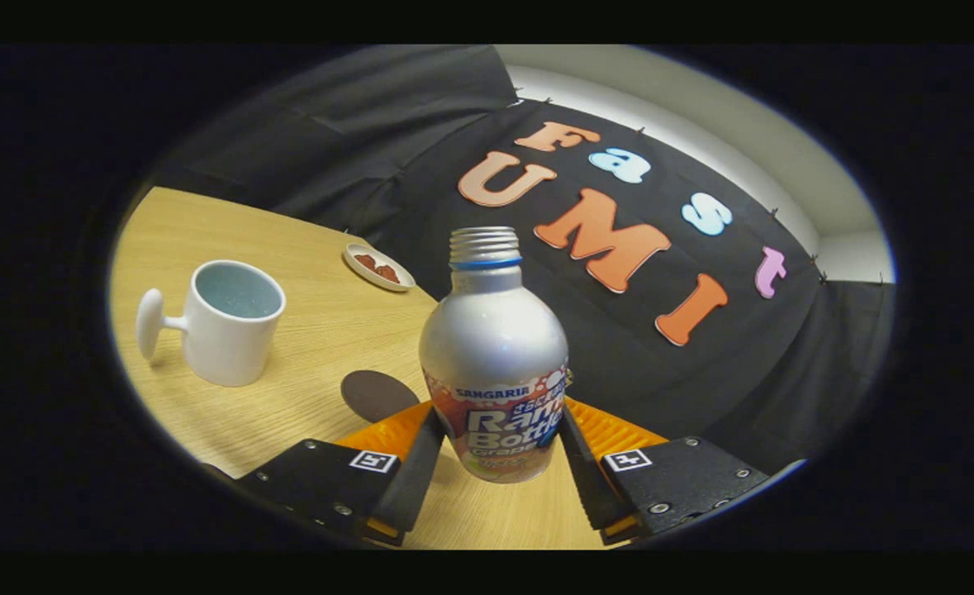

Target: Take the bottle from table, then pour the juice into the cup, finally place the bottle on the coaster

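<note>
Here the gripper (495, 450) has its two fingers set close on either side of the bottle (493, 355), pressing its lower body at the label, so the hold looks made. The bottle stands straight between the fingers, its threaded neck open with no cap on it. Whether its base rests on the tabletop (305, 347) or is already a little raised cannot be told, since the whole scene is tilted in the gripper view. My reading is that the first step, taking the bottle, is finishing and the pour comes next. The cup (226, 322), white with a knobbed handle, stands well apart from the bottle toward the table's far left side, its mouth open and upward. The coaster (377, 394), a dark round disc, lies flat just beside the left finger, between the bottle and the cup. A small dish (378, 267) with something reddish in it sits near the table's far edge, by the booth's wall. The next move calls for lifting the bottle clear, carrying it over the coaster toward the cup, and tipping the neck over the rim slowly, because the open mouth could spill early.
</note>
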